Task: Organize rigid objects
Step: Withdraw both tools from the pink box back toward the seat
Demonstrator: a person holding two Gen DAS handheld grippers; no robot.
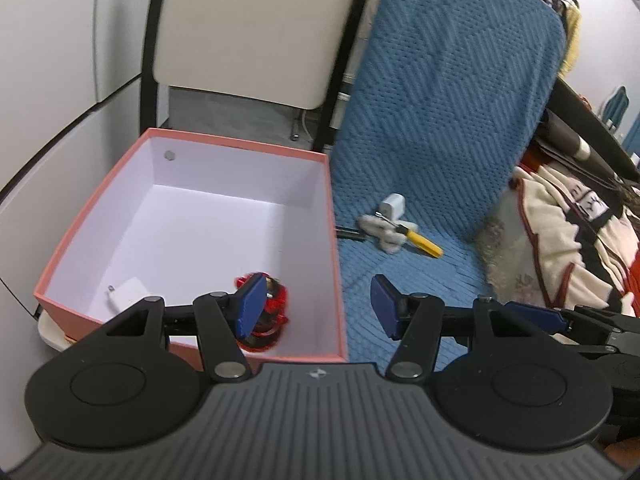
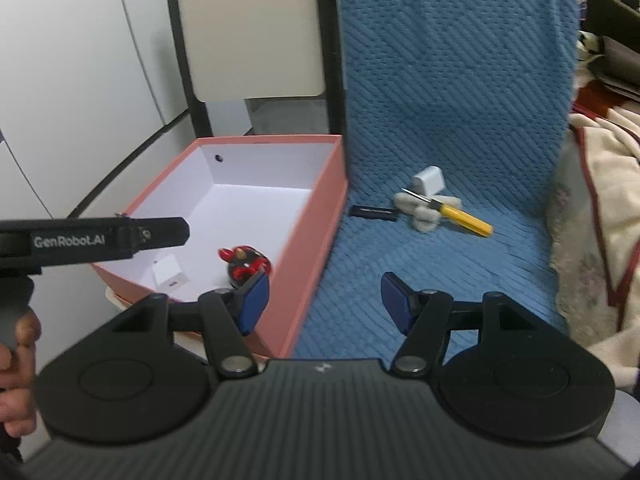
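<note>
Left wrist view: left gripper [image 1: 320,306] hangs over the near rim of the pink box [image 1: 334,240], jaws released, nothing between them. Box sits on a pale chair seat, open side up, likely serving as the collection bin. Inside, near corner: a white charger [image 1: 128,292] and a red-and-black toy [image 1: 276,304], partly hidden by the left finger. Outside, on the blue quilted cover [image 1: 440,120]: a white adapter [image 1: 393,205], a grey-white piece [image 1: 384,232], a yellow-handled tool [image 1: 424,242], bunched together, well apart from the jaws.

Right wrist view: right gripper [image 2: 325,306] straddles the box's right wall, jaws released and empty. A black flat stick [image 2: 374,213] lies just beside the box. A hand [image 2: 16,360] grips the left device at frame edge. Judgement: sorting partway; four loose items remain on the cover.
</note>
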